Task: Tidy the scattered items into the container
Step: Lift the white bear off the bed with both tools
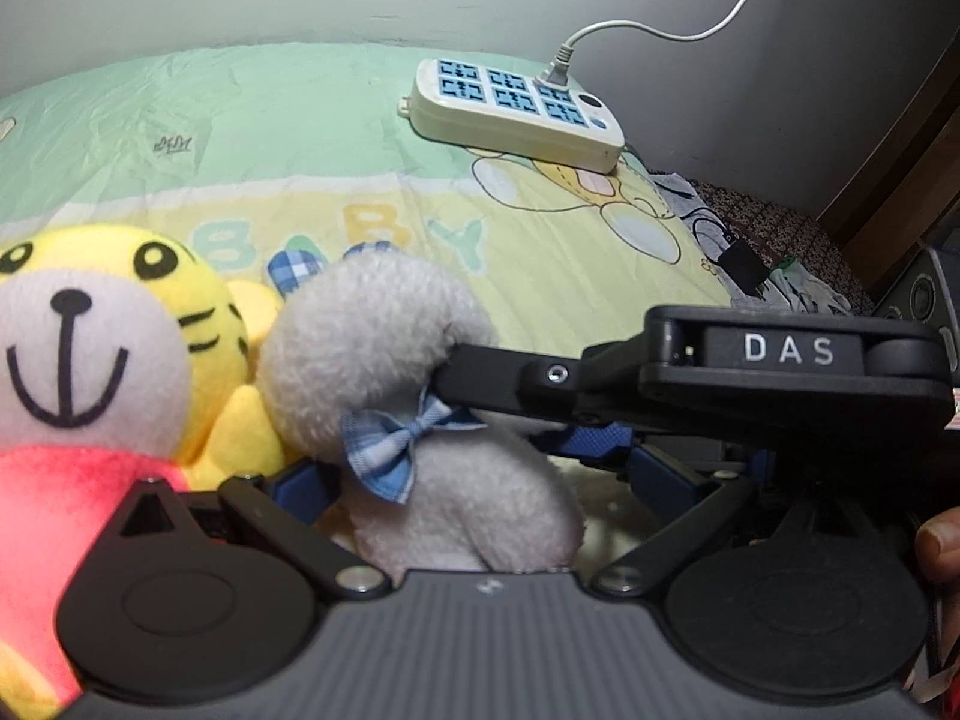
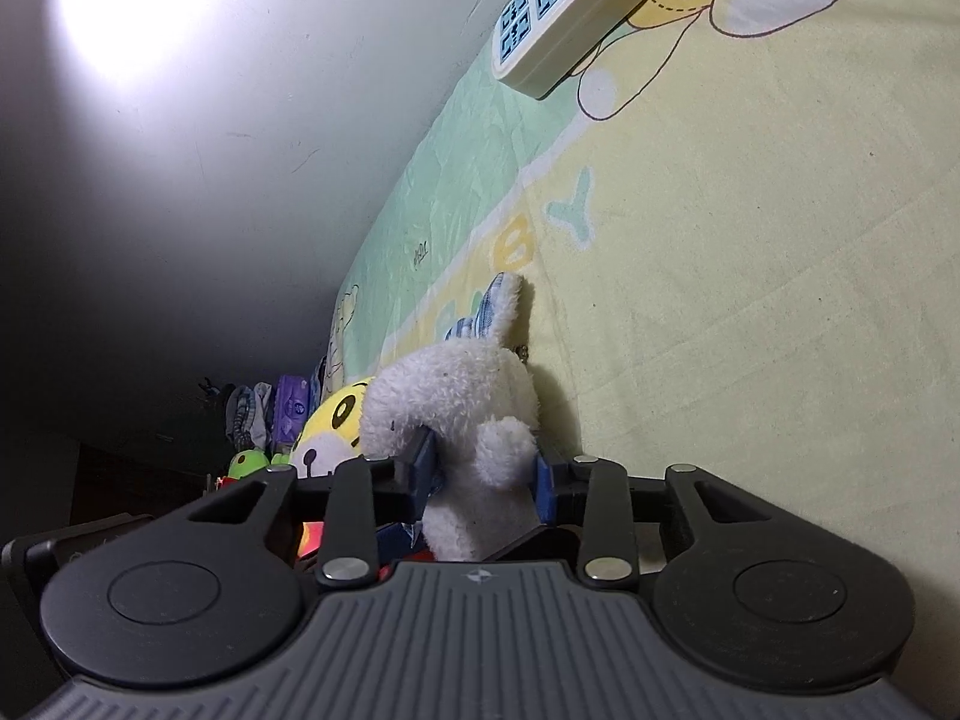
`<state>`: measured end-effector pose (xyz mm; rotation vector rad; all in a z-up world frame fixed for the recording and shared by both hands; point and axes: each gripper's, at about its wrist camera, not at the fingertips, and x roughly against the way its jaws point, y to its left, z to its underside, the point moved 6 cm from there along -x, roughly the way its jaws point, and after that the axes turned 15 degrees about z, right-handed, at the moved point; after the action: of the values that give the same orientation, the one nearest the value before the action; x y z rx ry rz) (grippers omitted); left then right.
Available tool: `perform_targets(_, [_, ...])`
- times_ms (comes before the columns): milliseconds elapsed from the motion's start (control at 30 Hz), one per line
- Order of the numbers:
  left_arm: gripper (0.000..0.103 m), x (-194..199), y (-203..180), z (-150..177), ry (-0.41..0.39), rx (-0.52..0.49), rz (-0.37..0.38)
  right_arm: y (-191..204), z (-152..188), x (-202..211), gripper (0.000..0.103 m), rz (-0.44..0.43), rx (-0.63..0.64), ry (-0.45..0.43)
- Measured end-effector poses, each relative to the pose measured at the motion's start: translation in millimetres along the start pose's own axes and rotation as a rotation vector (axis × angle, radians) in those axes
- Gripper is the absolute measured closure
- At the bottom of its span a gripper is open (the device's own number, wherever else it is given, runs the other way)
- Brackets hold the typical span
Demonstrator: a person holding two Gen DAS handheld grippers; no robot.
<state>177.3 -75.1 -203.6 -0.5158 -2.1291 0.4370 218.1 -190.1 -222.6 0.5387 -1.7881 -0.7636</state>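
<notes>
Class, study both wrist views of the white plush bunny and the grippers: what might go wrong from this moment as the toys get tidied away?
1. The right gripper pinches the white plush bunny only at its soft neck, so it may slip out when lifted.
2. The yellow tiger plush leans against the bunny and may get dragged along.
3. The left gripper stands open around the bunny's body, with the right gripper's finger crossing just above, so the tools may collide.

White plush rabbit (image 2: 462, 414) w/ blue bow, upright
</notes>
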Motion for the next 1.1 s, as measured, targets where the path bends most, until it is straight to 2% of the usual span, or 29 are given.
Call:
perform_targets(167, [0.004, 2.8, -8.7, 6.0, 0.026, -0.022, 0.025, -4.9, 9.0, 15.2, 0.073, -0.006, -0.015, 0.010])
perform_targets(400, [0.004, 14.0, -34.0, 34.0, 0.083, -0.047, 0.095, -20.9, 36.5, 43.2, 0.074, 0.000, -0.072, 0.034])
perform_targets(600, [0.004, 33.1, -63.5, 75.9, 0.175, -0.132, 0.148, -32.4, 73.3, 67.7, 0.074, 0.013, -0.119, 0.067])
perform_targets(867, [0.004, 58.8, -76.2, 122.2, 0.255, -0.113, 0.223, -38.9, 132.1, 90.9, 0.074, 0.027, -0.142, 0.115])
perform_targets(967, [0.005, 68.7, -74.9, 128.5, 0.255, -0.087, 0.244, -38.7, 148.0, 96.8, 0.074, 0.035, -0.138, 0.124])
perform_targets(1100, [0.005, 76.5, -71.7, 127.5, 0.213, -0.106, 0.201, -37.7, 151.6, 102.7, 0.070, 0.067, -0.115, 0.066])
